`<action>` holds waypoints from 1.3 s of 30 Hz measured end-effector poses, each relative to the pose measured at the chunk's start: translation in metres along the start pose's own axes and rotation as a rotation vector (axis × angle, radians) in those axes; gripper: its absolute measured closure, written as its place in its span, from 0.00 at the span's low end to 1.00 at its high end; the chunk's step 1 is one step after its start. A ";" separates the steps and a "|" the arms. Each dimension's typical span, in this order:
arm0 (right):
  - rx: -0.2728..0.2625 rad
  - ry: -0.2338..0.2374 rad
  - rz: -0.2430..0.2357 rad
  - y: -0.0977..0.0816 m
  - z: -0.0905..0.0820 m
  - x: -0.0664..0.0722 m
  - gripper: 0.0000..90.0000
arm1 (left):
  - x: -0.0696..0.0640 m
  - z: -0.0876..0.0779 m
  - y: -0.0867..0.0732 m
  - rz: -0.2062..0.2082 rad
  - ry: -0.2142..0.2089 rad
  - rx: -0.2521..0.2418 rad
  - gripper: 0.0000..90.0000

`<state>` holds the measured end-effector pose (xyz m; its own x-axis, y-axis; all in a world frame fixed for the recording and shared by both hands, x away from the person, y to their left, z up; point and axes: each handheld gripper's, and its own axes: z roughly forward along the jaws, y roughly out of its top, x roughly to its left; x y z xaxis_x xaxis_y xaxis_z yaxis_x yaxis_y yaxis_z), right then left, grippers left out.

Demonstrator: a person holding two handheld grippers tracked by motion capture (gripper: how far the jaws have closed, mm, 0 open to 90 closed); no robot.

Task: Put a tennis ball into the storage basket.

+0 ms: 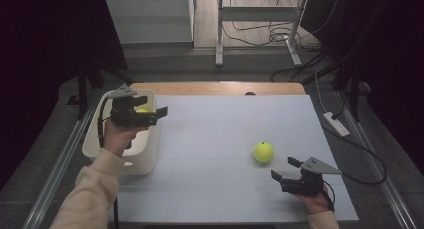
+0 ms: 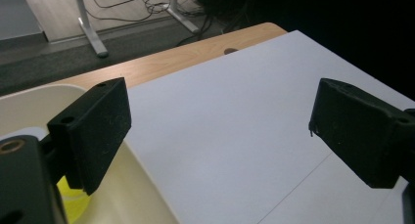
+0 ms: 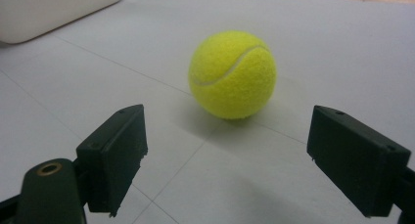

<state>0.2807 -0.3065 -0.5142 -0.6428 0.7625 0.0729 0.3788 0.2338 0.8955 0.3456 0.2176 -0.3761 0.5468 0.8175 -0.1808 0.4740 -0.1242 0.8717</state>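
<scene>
A yellow tennis ball [image 1: 263,151] [image 3: 233,74] rests on the white table top right of centre. My right gripper [image 1: 286,170] [image 3: 225,155] sits low just in front of it, open, jaws wide apart and nothing between them. A second yellow ball [image 1: 142,110] [image 2: 73,202] lies inside the cream bin [image 1: 149,154] [image 2: 142,194] at the left. My left gripper [image 1: 152,107] [image 2: 218,131] hovers over the bin's right rim, pointing right, open and empty.
The table's wooden back edge [image 1: 215,88] runs behind the white surface [image 1: 220,134]. Cables and a metal stand's legs [image 1: 257,36] lie on the floor beyond. A white power strip [image 1: 336,124] lies to the right of the table.
</scene>
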 end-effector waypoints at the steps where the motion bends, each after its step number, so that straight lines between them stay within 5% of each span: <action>1: 0.000 0.000 0.000 0.000 0.000 0.000 0.17 | 0.000 0.000 0.000 0.000 0.000 0.000 0.09; 17: -0.002 0.004 -0.002 -0.001 -0.001 0.000 0.17 | -0.028 0.011 0.002 0.038 -0.060 0.011 0.09; 39: -0.011 -0.001 0.006 0.001 -0.001 0.000 0.17 | -0.049 0.031 -0.007 0.058 -0.140 0.040 0.09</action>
<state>0.2804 -0.3069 -0.5123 -0.6403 0.7642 0.0777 0.3749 0.2226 0.8999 0.3369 0.1613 -0.3871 0.6633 0.7225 -0.1949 0.4648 -0.1936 0.8640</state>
